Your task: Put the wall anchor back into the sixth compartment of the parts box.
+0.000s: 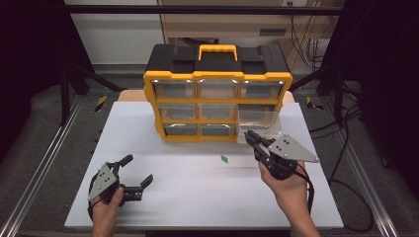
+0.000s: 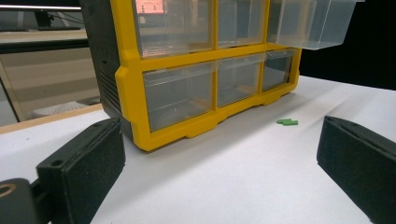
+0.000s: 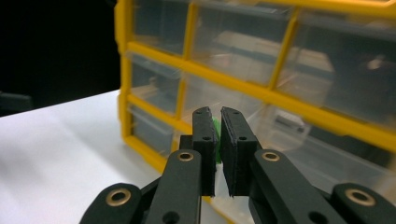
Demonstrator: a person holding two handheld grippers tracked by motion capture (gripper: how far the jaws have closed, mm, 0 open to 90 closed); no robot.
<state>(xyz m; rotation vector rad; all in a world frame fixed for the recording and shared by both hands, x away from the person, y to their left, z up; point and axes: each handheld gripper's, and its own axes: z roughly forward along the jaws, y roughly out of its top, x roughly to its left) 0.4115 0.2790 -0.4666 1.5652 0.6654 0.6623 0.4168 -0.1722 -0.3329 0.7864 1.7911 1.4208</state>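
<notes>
Jaws of right gripper (image 1: 253, 138) nearly closed, pinching small green piece (image 3: 216, 140); held at pulled-out clear drawer (image 1: 259, 121) on right side of yellow-and-black organizer (image 1: 217, 94). Jaws of left gripper (image 1: 137, 170) spread wide, nothing between, low over white table (image 1: 197, 197). Second green piece (image 1: 224, 158) loose on table, in front of organizer, between grippers.

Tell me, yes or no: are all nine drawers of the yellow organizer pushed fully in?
No: in the high view the clear drawer at the right of the organizer juts out past the yellow frame.
</notes>
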